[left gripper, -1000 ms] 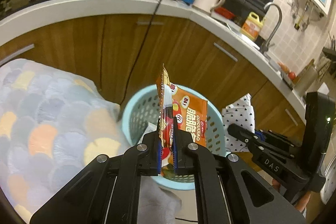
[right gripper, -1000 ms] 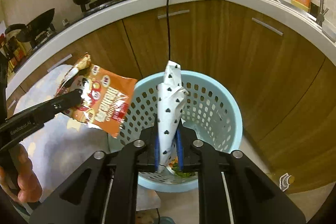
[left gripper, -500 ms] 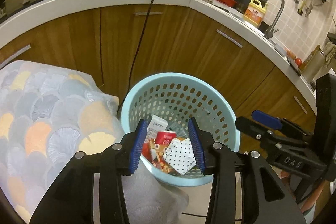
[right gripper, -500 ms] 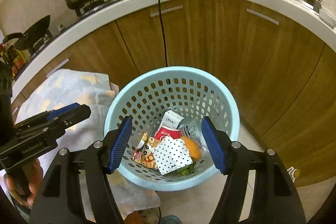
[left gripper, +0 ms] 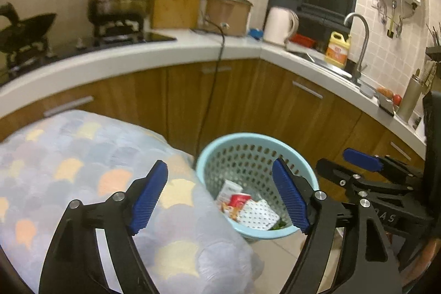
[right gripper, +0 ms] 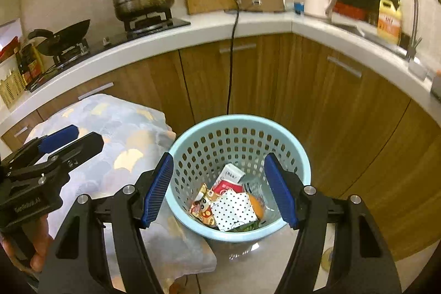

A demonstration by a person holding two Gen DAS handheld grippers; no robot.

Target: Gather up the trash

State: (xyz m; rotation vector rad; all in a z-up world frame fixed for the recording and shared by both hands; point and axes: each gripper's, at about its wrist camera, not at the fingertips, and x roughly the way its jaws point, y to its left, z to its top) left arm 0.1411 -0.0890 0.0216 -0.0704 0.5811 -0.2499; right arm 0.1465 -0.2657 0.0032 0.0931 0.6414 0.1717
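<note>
A light blue perforated basket (left gripper: pixel 248 137) (right gripper: pixel 237 119) stands on the floor by the cabinets. Inside lie a white polka-dot wrapper (right gripper: pixel 234 208) (left gripper: pixel 259 214), an orange snack bag (right gripper: pixel 204 203), a red and white carton (right gripper: pixel 228 181) and other scraps. My left gripper (left gripper: pixel 219 164) (right gripper: pixel 85 137) hovers above and left of the basket, over the cloth's edge; its jaws are opening with nothing between them. My right gripper (right gripper: pixel 218 156) (left gripper: pixel 339 160) hangs above the basket's near side, open and holding nothing.
A pastel scallop-patterned cloth (left gripper: pixel 82 170) (right gripper: pixel 124 128) covers a low surface touching the basket's left side. Curved wooden cabinets (right gripper: pixel 344 106) under a white counter (right gripper: pixel 193 35) ring the basket. A black cord (right gripper: pixel 231 68) hangs down behind it. Pale floor tile (right gripper: pixel 248 252) lies in front.
Both grippers let go: the orange snack bag and the polka-dot wrapper dropped into the basket. Both jaws spread wide, and both grippers rose and drew back from the basket.
</note>
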